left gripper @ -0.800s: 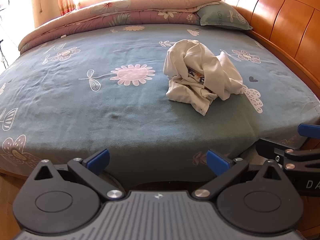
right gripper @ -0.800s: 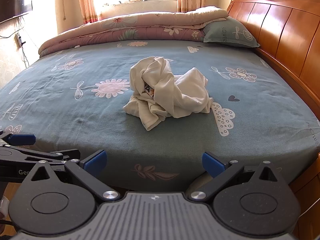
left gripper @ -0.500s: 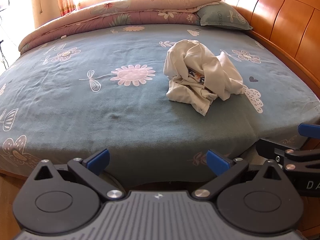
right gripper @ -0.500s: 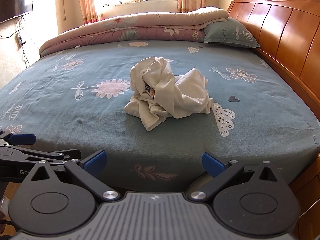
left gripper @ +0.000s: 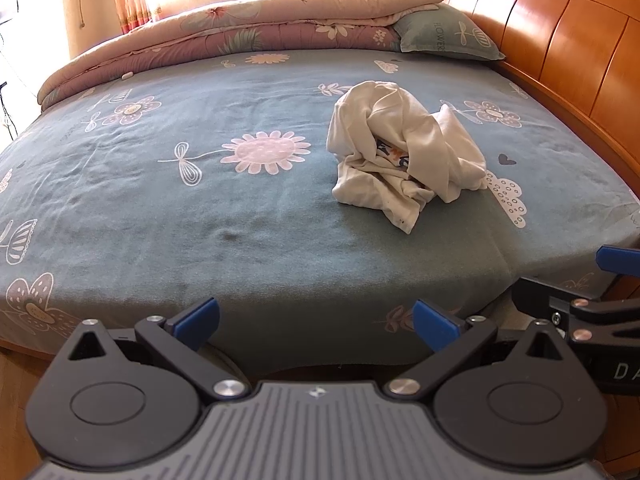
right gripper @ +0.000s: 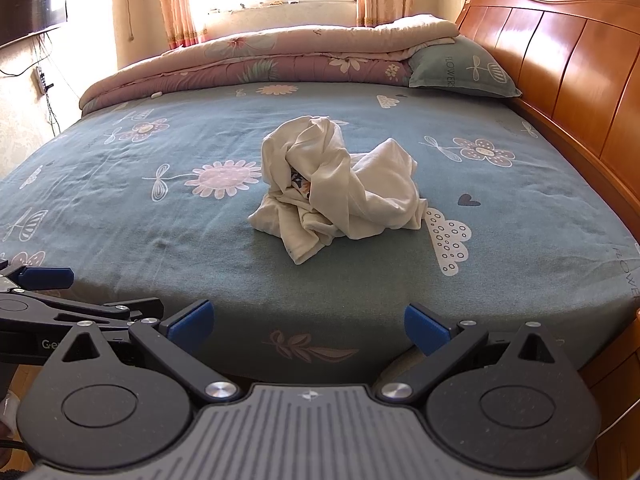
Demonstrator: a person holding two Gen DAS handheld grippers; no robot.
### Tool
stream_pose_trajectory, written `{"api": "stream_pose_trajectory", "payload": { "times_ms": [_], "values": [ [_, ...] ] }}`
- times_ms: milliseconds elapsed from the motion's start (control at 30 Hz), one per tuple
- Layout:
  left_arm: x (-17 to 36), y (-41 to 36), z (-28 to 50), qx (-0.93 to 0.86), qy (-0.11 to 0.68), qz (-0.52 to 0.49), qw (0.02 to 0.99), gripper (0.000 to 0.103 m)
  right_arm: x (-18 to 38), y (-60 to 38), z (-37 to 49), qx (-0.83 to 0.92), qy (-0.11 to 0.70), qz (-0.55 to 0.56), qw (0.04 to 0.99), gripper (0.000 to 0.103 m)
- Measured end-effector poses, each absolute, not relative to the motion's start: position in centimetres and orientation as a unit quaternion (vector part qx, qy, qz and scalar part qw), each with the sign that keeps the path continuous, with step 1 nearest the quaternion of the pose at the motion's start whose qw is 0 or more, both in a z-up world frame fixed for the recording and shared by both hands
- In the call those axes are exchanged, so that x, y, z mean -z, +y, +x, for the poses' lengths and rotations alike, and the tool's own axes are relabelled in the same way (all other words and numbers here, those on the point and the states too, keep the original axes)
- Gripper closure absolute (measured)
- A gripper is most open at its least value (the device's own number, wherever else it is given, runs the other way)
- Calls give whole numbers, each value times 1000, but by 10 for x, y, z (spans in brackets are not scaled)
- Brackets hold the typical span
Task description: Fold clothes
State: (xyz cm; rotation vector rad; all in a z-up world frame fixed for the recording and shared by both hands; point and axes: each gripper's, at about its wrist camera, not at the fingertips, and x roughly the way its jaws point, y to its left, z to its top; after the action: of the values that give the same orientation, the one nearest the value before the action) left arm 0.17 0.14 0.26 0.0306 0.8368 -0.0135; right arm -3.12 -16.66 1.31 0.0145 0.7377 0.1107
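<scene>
The white garment (right gripper: pixel 340 188) is lying as a crumpled heap on the blue flowered bed (right gripper: pixel 120 208), near its middle and a little toward the wooden headboard (right gripper: pixel 568 64). We are finding almost no change: against the earlier frames the heap is keeping the same shape and place, so the folding is not yet beginning. We are holding the left hand-held gripper (left gripper: pixel 316 322) and the right hand-held gripper (right gripper: pixel 306 322) wide and empty at the near bed edge, as before, well apart from the garment.
</scene>
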Motion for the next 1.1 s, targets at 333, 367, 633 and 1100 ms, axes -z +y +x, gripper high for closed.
{"api": "stream_pose_trajectory", "payload": {
  "times_ms": [333, 367, 633, 1100],
  "values": [
    [-1, 3, 3, 3, 406, 15, 914, 1, -13, -163, -28, -57, 360, 5, 931, 0],
    [-1, 3, 3, 3, 406, 15, 914, 1, -13, -163, -28, -57, 360, 5, 931, 0],
    [-1, 1, 4, 4, 407, 18, 913, 1, -12, -164, -28, -57, 361, 9, 931, 0],
    [-4, -6, 3, 4, 403, 29, 915, 1, -13, -170, -31, -58, 356, 20, 933, 0]
  ]
}}
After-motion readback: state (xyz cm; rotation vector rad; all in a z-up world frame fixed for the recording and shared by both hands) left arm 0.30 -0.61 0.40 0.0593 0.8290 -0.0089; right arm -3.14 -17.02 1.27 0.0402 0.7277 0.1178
